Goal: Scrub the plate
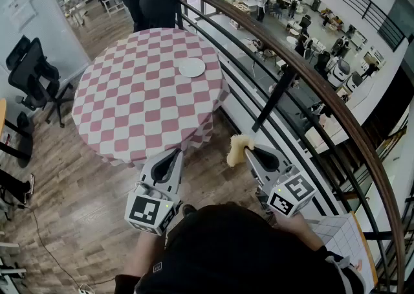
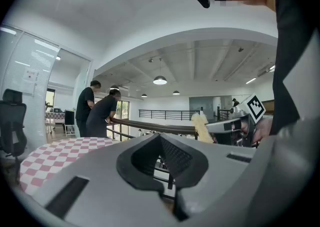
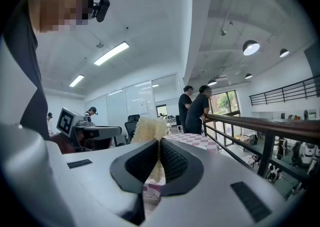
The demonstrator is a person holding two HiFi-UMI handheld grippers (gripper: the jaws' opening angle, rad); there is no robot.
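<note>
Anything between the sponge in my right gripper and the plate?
Nothing but bare checked tablecloth lies between the sponge and the plate, as the head view shows.

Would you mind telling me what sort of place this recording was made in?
Probably an open-plan office mezzanine: a railing overlooks desks below, and an office chair stands near the round table.
</note>
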